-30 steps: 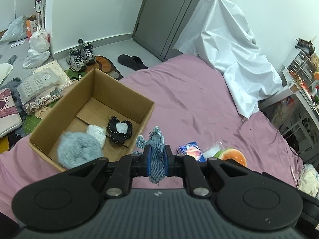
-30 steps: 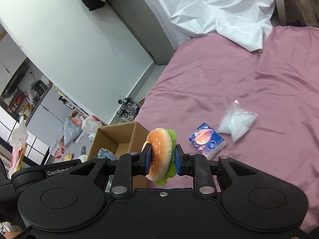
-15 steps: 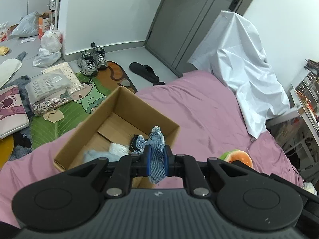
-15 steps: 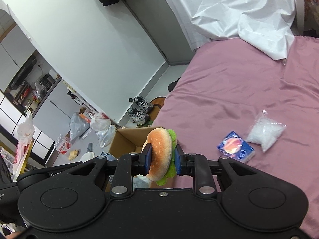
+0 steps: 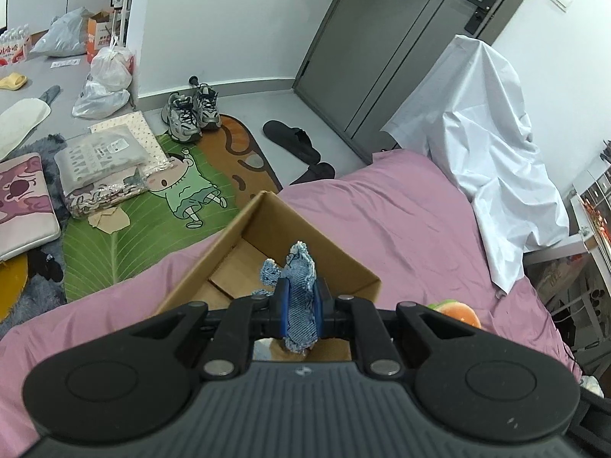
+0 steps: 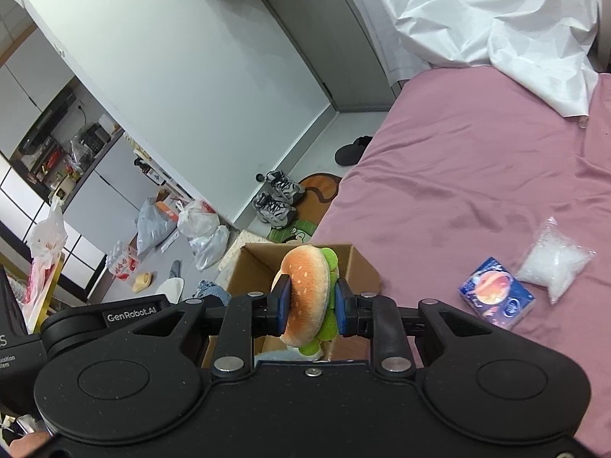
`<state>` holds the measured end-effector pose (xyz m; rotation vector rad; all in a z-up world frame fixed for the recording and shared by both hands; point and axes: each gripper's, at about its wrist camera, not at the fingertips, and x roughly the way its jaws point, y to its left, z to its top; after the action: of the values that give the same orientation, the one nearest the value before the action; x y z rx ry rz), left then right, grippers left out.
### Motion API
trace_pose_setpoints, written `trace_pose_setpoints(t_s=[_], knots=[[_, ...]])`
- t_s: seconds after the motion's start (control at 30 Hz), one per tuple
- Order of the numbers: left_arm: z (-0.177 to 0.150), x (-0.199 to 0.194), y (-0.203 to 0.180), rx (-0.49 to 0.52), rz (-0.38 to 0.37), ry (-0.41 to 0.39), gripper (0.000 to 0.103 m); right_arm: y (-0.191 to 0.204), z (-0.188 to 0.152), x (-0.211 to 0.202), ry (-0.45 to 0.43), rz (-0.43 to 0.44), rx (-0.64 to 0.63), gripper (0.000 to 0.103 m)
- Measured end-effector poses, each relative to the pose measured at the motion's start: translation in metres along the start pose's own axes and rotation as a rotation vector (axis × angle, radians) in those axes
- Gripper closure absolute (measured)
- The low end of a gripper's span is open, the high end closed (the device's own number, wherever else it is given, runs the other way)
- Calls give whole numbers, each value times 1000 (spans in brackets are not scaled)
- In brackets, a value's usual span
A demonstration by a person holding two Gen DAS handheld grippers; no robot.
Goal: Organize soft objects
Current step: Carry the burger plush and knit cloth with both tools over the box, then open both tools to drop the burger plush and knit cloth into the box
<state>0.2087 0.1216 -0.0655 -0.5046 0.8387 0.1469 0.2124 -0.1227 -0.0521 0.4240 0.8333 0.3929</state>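
Denim scrap (image 5: pixel 299 301) pinched tight in left gripper (image 5: pixel 299 307), poised over cardboard box (image 5: pixel 267 225) on pink bed (image 5: pixel 401 229). Plush burger (image 6: pixel 307 299) clamped in right gripper (image 6: pixel 308 307) above same box (image 6: pixel 359 263); tissue pack (image 6: pixel 496 297) and clear bag (image 6: pixel 553 263) unsorted.

Cardboard box (image 6: pixel 359 267) is set on bed (image 6: pixel 458 175) near its floor-side edge; packet (image 6: pixel 496 297) and clear bag (image 6: pixel 553 263) are laid touching on bed right of box; sneakers (image 6: pixel 277 198) are placed on floor beyond
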Motion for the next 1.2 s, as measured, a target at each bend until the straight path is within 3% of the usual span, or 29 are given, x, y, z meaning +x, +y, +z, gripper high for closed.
trace_pose_setpoints(t_s=[0.5,0.57,0.7,1.1,1.2], knots=[[32,52,10,-2,10,68,89,20,2,36,61,-15,-29,80],[33,54,10,11,45,69,84,18,2,38,68,-22,-28,80],[36,54,16,-3,45,92,68,19,1,42,80,-29,-22,80],[42,15,41,-15,108,41,28,41,-6,50,111,17,-32,79],[45,6,51,-25,125,31,26,47,-7,55,118,32,-25,79]])
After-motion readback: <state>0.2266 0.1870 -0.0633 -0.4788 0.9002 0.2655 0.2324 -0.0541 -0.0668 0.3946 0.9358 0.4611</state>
